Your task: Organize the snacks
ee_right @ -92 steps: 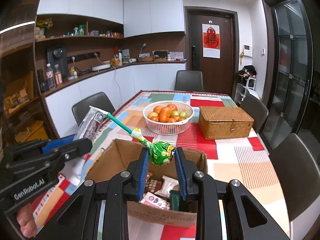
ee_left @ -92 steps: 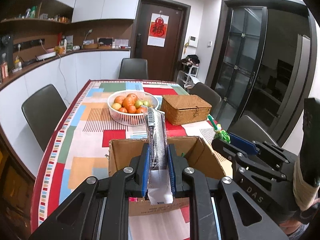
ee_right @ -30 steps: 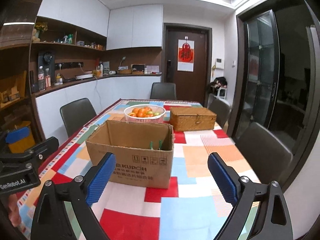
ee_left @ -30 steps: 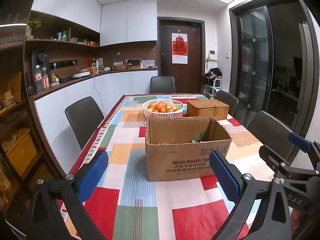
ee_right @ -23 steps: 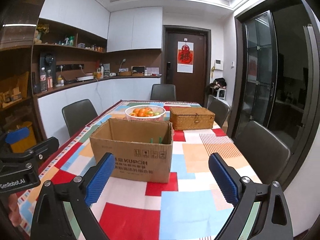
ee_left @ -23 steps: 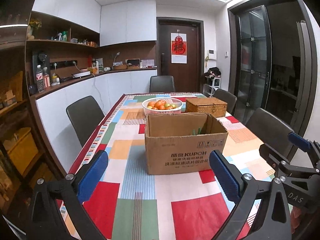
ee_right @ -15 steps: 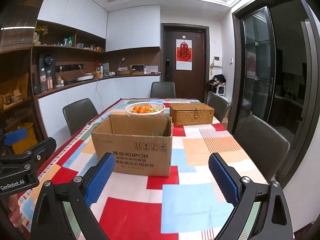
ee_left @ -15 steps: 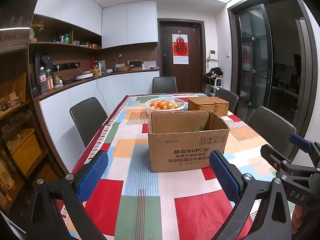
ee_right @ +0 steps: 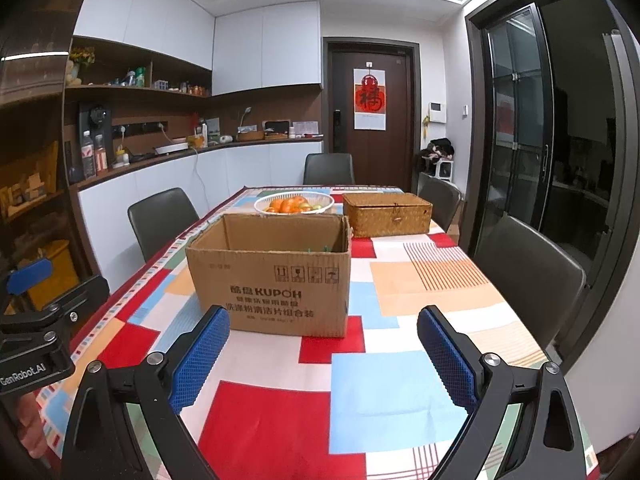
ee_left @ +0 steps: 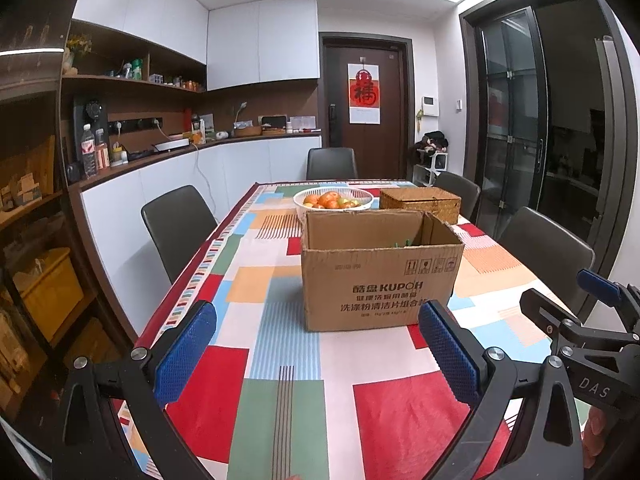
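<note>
A brown cardboard box (ee_left: 380,276) sits in the middle of a long table (ee_left: 280,400) with a bright cloth of red, blue, green and orange squares. The box is open at the top, and only a little bit of green pokes up inside near its far wall, so the snacks in it are mostly hidden. Right behind the box is a white basket of oranges (ee_left: 334,202), and just beside that, to the right, is a woven box with a lid (ee_left: 420,202). Dark chairs (ee_left: 178,220) stand around the table, one at the far end near the brown door (ee_left: 364,108) with a red sign on it. A long white counter (ee_left: 200,160) with bottles and small things runs along the left wall. The left gripper (ee_left: 316,344) is held back from the box, over the near end of the table, with its blue pads spread wide and nothing between them. The right gripper (ee_right: 322,346) is the same, wide apart and holding nothing. Nothing stands between the grippers and the box, only bare tablecloth.
</note>
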The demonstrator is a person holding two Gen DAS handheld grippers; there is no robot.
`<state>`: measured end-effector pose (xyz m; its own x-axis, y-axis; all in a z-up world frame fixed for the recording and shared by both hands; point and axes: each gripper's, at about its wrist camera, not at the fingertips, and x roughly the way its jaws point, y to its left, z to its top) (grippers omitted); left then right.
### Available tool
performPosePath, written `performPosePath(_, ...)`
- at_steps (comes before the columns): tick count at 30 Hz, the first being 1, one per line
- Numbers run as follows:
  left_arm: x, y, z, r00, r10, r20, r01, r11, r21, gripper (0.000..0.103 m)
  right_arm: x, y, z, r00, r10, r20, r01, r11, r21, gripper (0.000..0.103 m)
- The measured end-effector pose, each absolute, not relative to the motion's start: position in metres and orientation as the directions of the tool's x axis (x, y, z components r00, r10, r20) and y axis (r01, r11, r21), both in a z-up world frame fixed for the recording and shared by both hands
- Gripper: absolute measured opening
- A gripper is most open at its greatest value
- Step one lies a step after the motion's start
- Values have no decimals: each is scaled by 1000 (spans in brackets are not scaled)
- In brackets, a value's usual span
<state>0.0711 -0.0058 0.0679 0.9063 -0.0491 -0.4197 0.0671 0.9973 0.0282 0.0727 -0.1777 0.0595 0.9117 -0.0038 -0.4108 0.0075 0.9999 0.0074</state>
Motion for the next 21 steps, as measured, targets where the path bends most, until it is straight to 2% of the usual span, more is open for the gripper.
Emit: performPosePath(21,75,-3,63,899,-42,-436,59,998,27,103,77,-176,50,903,-4,-430,9,1000,10,96)
